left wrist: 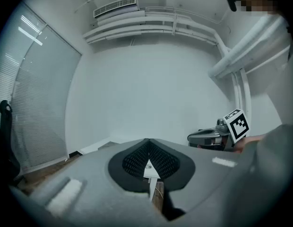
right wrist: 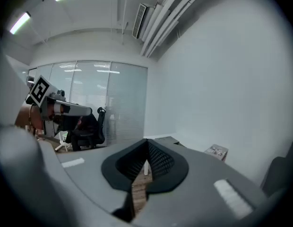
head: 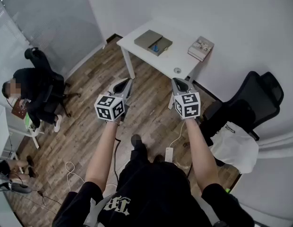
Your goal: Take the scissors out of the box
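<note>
Two grippers: we held the left gripper (head: 123, 85) and the right gripper (head: 181, 84) clenched on nothing, side by side above the wooden floor (head: 90, 126).
Head view only: the scissors (head: 156, 47) showed as a small blue shape inside the open box (head: 147, 39) on the white table (head: 170, 59), well apart from both grippers.
Left gripper view: mostly bare wall.
Counts: one box, one table, one book (head: 201, 48), two black chairs (head: 253, 100).
</note>
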